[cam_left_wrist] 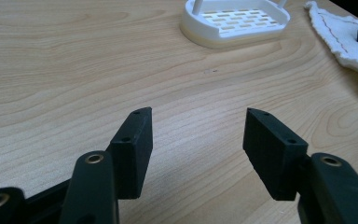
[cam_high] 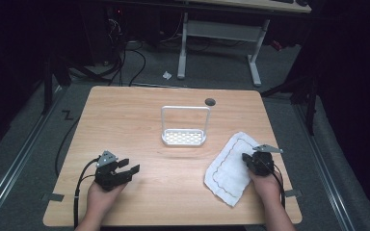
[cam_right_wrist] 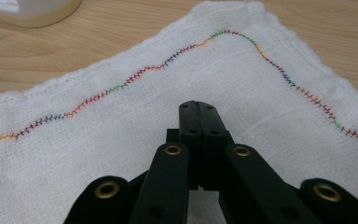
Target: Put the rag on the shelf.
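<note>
Nearest us, our left gripper rests on bare table with jaws spread wide and nothing between them, parked clear of the work, we judge, until a second hold is wanted. Our right gripper sits over the cloth, which lies flat at the table's right side; its jaws are pressed together, and we cannot tell whether any fabric is pinched. Farthest, the white rack stands mid-table, just left of the cloth.
</note>
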